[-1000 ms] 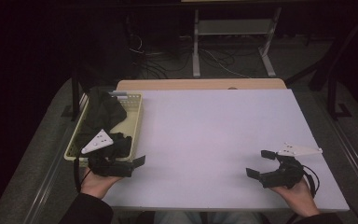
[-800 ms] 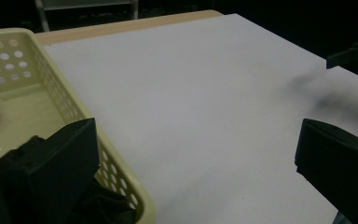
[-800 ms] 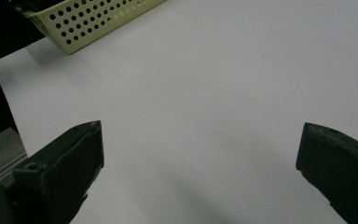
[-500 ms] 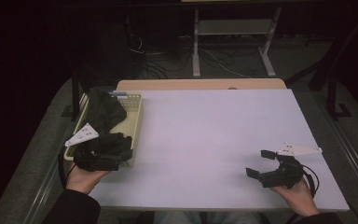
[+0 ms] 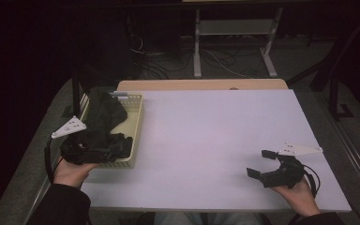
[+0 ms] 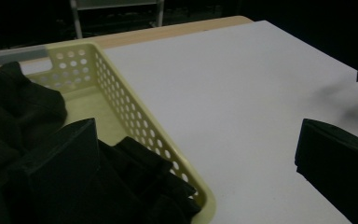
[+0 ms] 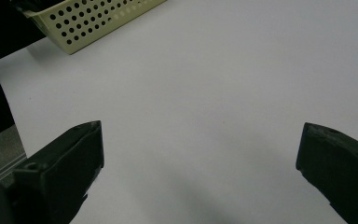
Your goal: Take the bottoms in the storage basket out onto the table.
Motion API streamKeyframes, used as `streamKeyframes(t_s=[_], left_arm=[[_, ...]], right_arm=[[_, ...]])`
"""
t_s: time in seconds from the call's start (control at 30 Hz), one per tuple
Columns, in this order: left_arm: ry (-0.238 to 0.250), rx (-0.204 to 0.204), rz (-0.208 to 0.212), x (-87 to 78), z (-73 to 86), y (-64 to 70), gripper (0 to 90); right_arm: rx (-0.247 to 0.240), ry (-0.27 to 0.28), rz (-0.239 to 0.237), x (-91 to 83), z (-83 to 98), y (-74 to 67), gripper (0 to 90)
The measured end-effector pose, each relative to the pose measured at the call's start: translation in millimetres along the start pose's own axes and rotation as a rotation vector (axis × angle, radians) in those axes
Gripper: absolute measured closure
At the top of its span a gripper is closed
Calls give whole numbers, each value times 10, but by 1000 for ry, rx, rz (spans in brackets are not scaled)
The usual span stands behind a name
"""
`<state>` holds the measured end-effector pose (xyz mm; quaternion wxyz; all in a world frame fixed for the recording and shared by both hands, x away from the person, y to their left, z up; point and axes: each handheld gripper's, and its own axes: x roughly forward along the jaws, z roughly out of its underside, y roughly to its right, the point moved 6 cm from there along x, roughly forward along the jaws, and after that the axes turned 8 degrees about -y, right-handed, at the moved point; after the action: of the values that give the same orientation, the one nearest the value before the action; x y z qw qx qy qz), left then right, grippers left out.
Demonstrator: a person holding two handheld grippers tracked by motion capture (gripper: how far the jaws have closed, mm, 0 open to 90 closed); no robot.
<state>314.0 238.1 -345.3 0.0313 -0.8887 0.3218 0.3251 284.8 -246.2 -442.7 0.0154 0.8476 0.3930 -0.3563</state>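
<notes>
right gripper [image 7: 200,158]: two black jaws rising from the bottom corners, set wide apart, bare surface between them, nothing held. table [image 7: 223,88]: white top, plain; its edge runs down the left side, with a corner at upper left. basket [image 7: 88,18]: pale yellow, perforated wall, near that corner at the top left. dark floor beyond the table's left edge.

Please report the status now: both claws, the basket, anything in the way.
Left claw open over basket. Right claw open, empty. Dark cloth fills basket. Table bare.
</notes>
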Motion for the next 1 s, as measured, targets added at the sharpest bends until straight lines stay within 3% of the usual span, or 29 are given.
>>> streamKeyframes(t_s=[0.5,1.0], left_arm=[[-17,-23,-46,-119,-106,-287,0],[-52,-41,-128,-184,-211,-567,0]], right_arm=[[-7,-4,7,1,3,24,3],[-4,-7,9,0,7,32,3]])
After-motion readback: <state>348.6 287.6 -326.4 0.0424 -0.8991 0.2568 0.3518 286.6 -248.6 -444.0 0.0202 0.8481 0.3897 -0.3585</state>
